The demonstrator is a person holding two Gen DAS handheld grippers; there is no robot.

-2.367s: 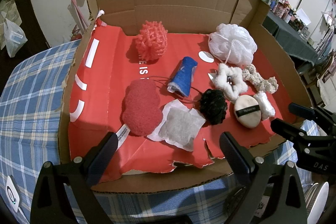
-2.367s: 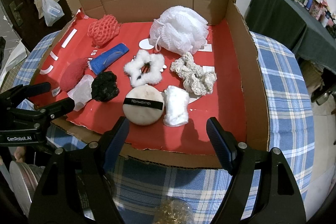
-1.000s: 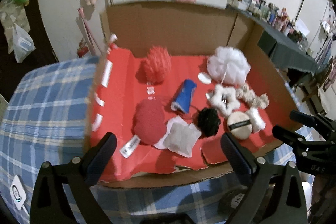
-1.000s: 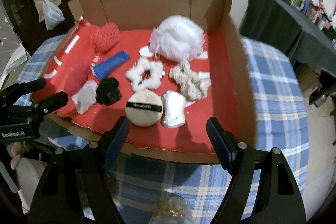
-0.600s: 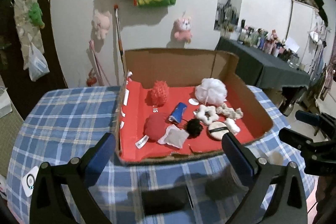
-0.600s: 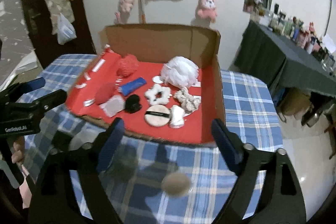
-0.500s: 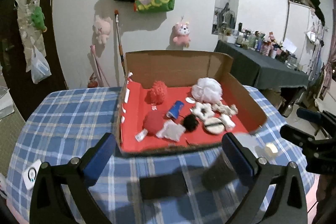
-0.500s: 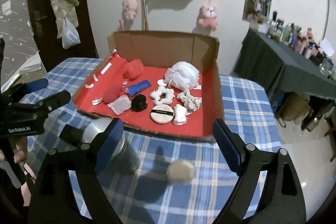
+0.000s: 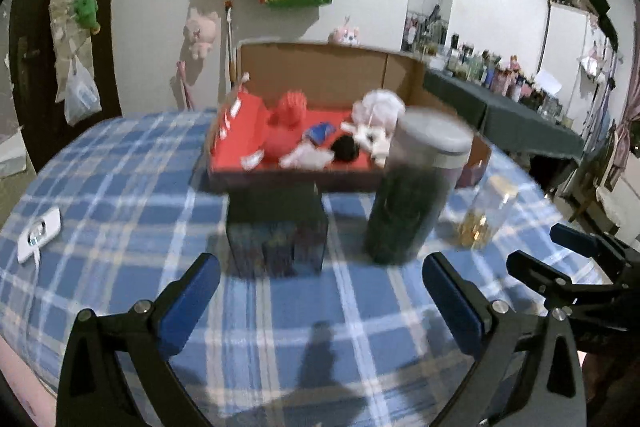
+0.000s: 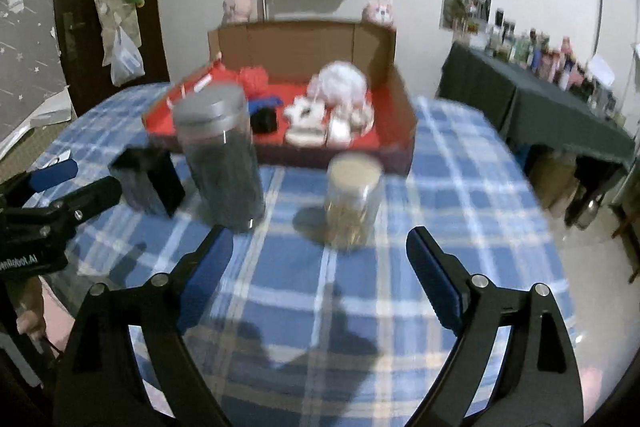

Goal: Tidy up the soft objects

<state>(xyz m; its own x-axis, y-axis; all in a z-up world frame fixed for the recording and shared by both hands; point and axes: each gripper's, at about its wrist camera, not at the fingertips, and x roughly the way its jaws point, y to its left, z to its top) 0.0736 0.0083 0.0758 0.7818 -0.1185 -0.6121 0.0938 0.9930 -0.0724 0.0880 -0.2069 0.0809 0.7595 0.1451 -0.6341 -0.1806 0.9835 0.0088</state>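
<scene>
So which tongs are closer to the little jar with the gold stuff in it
Right. The right tongs sit open directly in front of the small gold-filled jar. The left tongs are off to its left, facing the dark box and tall grey-lidded jar.

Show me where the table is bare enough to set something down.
Bare cloth lies between the open right gripper and the small jar, right of that jar, and left of the dark box out to the white device. Crowded: the tray and the row of box, tall jar and small jar.
</scene>
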